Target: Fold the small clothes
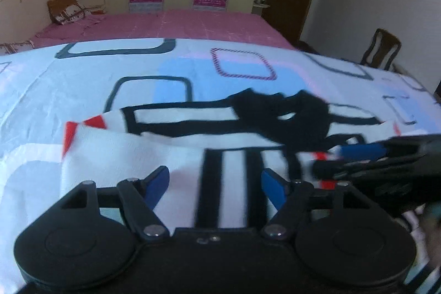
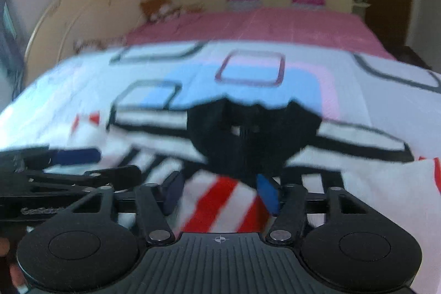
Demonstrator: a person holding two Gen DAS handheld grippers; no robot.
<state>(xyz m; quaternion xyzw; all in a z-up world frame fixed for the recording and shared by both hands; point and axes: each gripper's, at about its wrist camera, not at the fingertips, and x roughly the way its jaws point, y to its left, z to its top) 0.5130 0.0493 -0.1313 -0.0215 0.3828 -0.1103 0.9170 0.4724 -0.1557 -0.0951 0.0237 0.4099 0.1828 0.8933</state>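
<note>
Striped shirt point(image 1: 176, 134) spread near the bed's point(image 1: 193, 26) front edge, left claw point(image 1: 213, 183) spread above it, right claw point(image 2: 220, 193) spread, nothing pinched

White black-striped garment point(image 1: 171, 150) spread flat on bed.

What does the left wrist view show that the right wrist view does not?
Only the left wrist view shows a wooden chair at the right edge and the white sleeve with a red cuff spread out sharply. Only the right wrist view shows the garment's red and white stripes lying between the right gripper's open fingers. Both show the white garment with black bands and a black collar on the patterned sheet, the pink bed behind, and the left gripper, open.
</note>
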